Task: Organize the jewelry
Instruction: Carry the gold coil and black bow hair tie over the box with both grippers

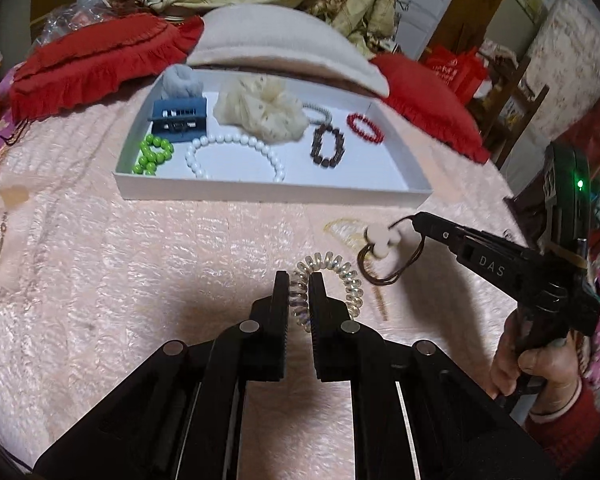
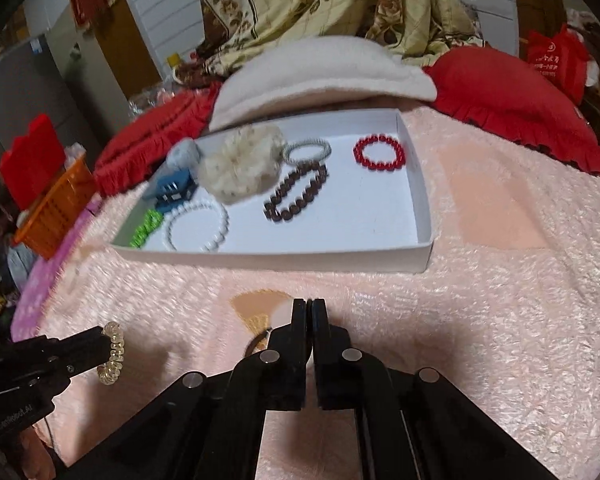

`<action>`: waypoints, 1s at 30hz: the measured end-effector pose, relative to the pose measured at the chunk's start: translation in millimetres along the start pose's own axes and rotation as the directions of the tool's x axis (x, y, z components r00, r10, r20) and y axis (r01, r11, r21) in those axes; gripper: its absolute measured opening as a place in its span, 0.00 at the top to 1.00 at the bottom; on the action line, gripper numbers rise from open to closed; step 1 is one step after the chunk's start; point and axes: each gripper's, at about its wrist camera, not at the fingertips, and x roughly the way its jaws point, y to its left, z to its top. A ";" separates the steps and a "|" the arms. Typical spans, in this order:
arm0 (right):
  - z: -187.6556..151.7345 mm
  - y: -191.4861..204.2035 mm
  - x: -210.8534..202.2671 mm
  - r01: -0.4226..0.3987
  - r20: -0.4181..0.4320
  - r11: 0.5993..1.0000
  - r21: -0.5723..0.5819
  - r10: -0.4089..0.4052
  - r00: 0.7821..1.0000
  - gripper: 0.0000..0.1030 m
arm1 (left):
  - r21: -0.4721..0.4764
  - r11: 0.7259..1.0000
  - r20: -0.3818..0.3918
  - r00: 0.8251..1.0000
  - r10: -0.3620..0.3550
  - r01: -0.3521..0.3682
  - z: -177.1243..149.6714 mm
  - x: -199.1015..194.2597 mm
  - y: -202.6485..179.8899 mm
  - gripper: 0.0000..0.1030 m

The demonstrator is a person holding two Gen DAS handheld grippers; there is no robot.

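My left gripper [image 1: 300, 280] is shut on a clear spiral hair tie [image 1: 340, 276], held just above the pink blanket; it also shows in the right wrist view, where the left gripper [image 2: 104, 344] grips the spiral tie [image 2: 114, 354]. My right gripper [image 1: 418, 220] is shut on a brown elastic with a white bead ornament [image 1: 382, 242]. In its own view the right gripper [image 2: 309, 304] has its jaws together, with only a bit of the brown elastic [image 2: 258, 342] showing. Beyond both lies a white tray [image 1: 276, 192] [image 2: 276, 260] with a red bracelet [image 1: 365, 128], a dark brown bracelet [image 1: 328, 146], white pearls [image 1: 236, 156] and green beads [image 1: 154, 156].
The tray also holds a cream scrunchie [image 1: 260, 110] and a blue hair clip [image 1: 179, 116]. Red cushions [image 1: 92, 60] and a white pillow [image 1: 276, 40] lie behind it. A thin brown pin [image 1: 380, 304] rests on the blanket. An orange basket [image 2: 56, 208] stands off the bed's left edge.
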 end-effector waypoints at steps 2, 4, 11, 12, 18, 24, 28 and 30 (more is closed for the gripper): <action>5.3 0.0 -8.3 -0.010 0.013 1.000 0.006 0.010 1.000 0.98 | -0.011 1.000 0.006 1.000 -0.009 0.009 3.8 -7.0 0.2 0.92; 13.9 0.2 -19.3 -0.021 0.034 1.000 0.009 0.021 0.999 0.98 | -0.004 1.000 0.015 1.000 -0.003 0.004 7.4 -12.7 -1.9 0.92; 36.5 2.3 -50.8 -0.027 0.088 1.000 -0.011 0.028 0.996 0.98 | 0.014 1.000 0.050 0.999 0.018 -0.019 16.3 -33.2 -4.5 0.92; 37.8 2.9 -54.0 -0.027 0.092 1.000 -0.014 0.028 0.995 0.98 | 0.016 1.000 0.053 0.998 0.025 -0.026 16.6 -35.5 -4.8 0.92; 45.5 8.0 -67.8 -0.027 0.107 0.999 -0.043 0.031 0.994 0.98 | 0.014 0.999 0.062 0.997 0.050 -0.051 23.0 -43.7 -0.7 0.92; 66.2 5.5 -69.6 -0.024 0.120 0.999 -0.041 0.029 0.992 0.98 | -0.004 1.000 0.050 0.998 0.030 -0.030 40.8 -37.8 0.1 0.92; 88.4 3.9 -57.5 -0.007 0.120 0.999 -0.034 0.011 0.993 0.98 | 0.018 0.999 0.055 0.998 0.025 -0.026 65.4 -20.5 -14.0 0.92; 98.8 2.5 -45.6 -0.003 0.106 1.000 -0.027 0.006 0.994 0.98 | 0.019 0.999 0.050 0.998 0.025 -0.026 78.6 -7.3 -19.8 0.92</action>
